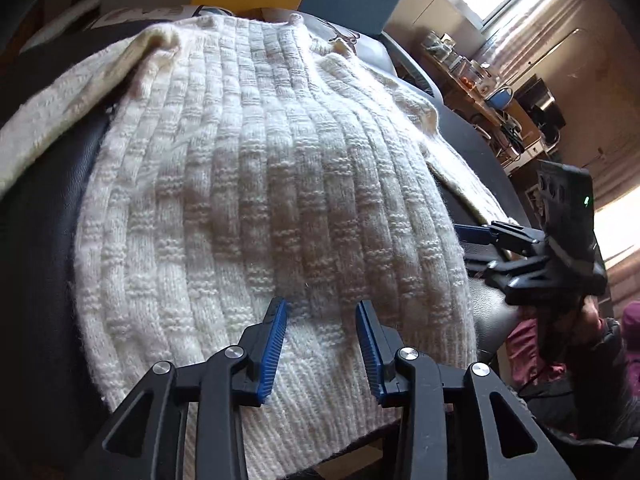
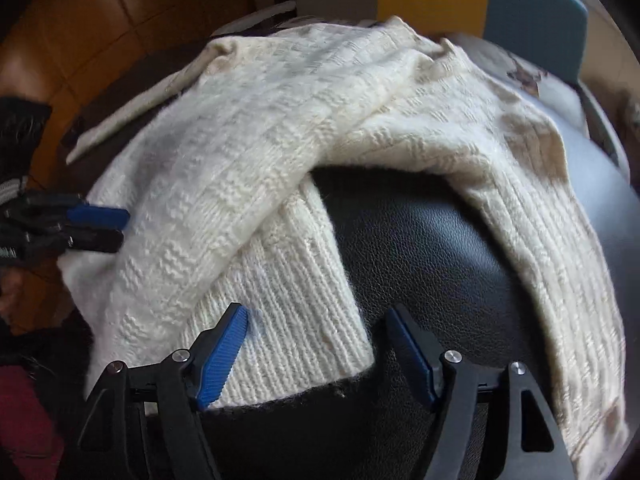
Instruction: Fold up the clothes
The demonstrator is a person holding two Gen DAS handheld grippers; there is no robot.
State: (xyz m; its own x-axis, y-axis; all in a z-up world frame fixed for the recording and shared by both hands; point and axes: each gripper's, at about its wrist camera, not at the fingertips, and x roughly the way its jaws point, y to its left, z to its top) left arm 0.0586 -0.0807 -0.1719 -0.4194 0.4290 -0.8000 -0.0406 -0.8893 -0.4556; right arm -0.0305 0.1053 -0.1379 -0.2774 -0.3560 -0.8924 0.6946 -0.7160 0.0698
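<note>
On black leather surface (image 2: pixel 432 248), one cream sweater (image 1: pixel 256 184), two open claws (image 1: pixel 322 308).

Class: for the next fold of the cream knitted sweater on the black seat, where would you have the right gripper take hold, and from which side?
Judging by its pose, take the ribbed hem corner of the sweater, coming from the near edge. That corner lies flat on the black leather seat, with bare seat beside it, and the open right gripper already straddles it.
</note>
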